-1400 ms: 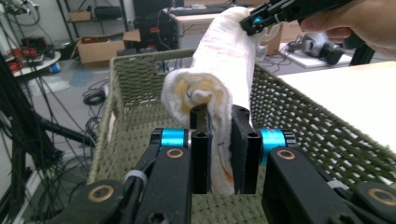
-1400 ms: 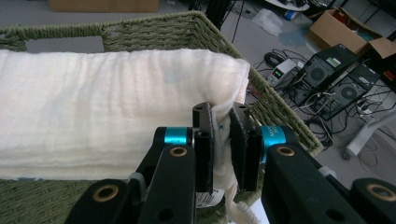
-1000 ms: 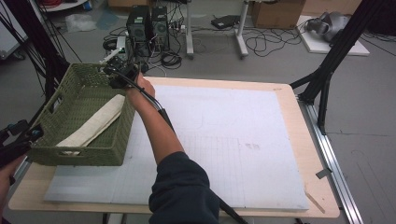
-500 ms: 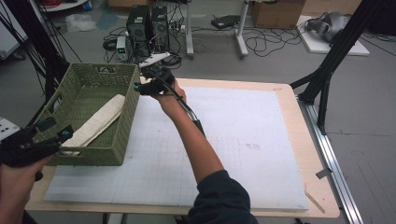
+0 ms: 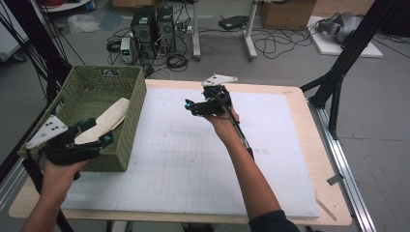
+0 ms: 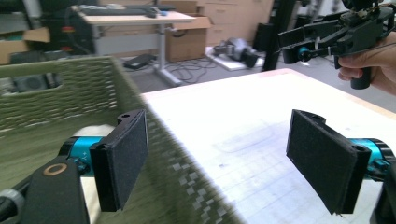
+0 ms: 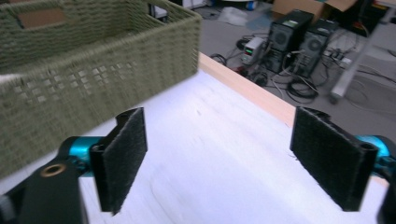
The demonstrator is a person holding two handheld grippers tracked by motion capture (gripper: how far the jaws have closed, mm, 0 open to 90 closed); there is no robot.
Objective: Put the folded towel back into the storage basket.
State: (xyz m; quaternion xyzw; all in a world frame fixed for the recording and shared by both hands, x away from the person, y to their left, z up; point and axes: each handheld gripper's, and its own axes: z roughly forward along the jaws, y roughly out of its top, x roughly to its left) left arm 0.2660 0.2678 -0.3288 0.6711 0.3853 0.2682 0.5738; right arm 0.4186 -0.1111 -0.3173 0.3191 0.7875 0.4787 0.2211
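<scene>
A green woven basket [image 5: 104,77] stands on the table's left side, with a cream folded cloth [image 5: 113,116] lying inside. My left gripper [image 5: 96,131] hovers at the basket's near right wall. Its jaws have just been opening and stand wide with nothing between them. In the left gripper view [image 6: 219,144] the basket's wall [image 6: 70,88] passes under the jaws. My right gripper [image 5: 190,106] hangs over the white mat [image 5: 193,159], apart from the basket and pointing left. Its jaws have just been opening too and hold nothing. The right gripper view [image 7: 219,144] shows the basket [image 7: 93,60] ahead.
The white mat covers most of the wooden table [image 5: 309,121]. Beyond the far edge, computer towers [image 5: 154,24] and cables lie on the floor. A black frame leg [image 5: 338,72] rises at the right edge, and black poles stand left of the basket.
My right hand has left the basket's far right corner and moved right over the mat. My left hand has come up to the basket's near side. Both pairs of jaws have widened.
</scene>
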